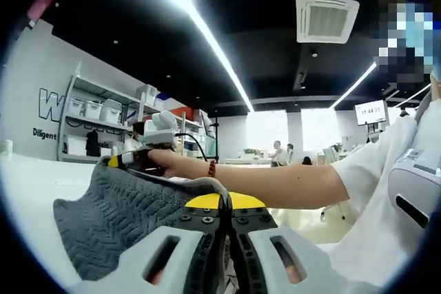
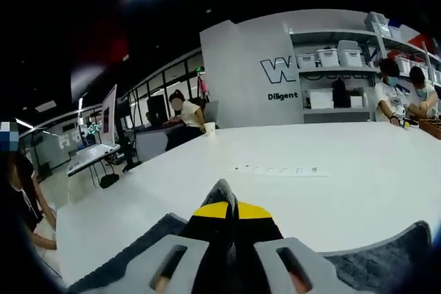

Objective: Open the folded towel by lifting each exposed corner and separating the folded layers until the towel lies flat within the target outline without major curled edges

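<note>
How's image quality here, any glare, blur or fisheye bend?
Left gripper view: ceiling light strip blown out and bowed by the fisheye; grey towel sharp, its knit readable. Right gripper view: white table bright but even, no hard glare; towel soft at the frame edge.

Both set low, close over the white worktop [image 2: 324,191], looking level across the room. Left gripper view faces the shelves [image 1: 96,111] and far windows; right gripper view faces the same shelves [image 2: 337,80].
</note>
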The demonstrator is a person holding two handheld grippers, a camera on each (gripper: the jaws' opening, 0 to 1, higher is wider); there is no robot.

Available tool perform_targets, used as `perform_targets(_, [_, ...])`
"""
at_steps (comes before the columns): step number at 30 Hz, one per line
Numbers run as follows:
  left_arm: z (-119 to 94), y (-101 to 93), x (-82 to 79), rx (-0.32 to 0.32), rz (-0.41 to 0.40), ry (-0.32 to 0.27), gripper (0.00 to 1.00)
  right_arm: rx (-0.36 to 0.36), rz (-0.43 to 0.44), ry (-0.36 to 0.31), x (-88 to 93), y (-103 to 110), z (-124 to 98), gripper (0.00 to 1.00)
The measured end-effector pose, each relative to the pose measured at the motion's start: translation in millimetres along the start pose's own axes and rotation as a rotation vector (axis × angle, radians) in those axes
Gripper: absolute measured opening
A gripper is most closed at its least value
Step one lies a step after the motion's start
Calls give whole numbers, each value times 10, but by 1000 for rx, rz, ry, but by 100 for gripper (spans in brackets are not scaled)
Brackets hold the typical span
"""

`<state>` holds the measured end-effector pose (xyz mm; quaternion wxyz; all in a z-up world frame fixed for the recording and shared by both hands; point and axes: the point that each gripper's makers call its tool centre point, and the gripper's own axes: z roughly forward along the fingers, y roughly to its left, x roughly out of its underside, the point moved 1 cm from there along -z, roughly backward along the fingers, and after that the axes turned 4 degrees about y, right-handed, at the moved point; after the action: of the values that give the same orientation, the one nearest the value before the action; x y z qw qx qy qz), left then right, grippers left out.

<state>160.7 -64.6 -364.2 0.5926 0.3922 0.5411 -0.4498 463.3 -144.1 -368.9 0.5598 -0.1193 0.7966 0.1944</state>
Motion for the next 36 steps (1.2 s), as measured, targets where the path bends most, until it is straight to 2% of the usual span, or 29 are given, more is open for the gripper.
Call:
perform_targets(4, [-94,41,-63,-13,1,-17,0,-5,-10,-13,-69,77,-1,0])
perform_targets(16, [-196,103,-167,-28,12,-32,0,-21,-24,-14,-93,244,-18,0])
perform_targets(25, [-257,78,-233,-42,41,-35,0,-39,-51,-24,-158,382,-40,0])
perform_targets(26, [-281,72,-256,-53,63,-33,0,-43,-51,-26,-175,404,-55,0])
perform_targets(36, [-373,74,-310,-60,62,-46,0,-60,-49,-42,-237,506,-91,0])
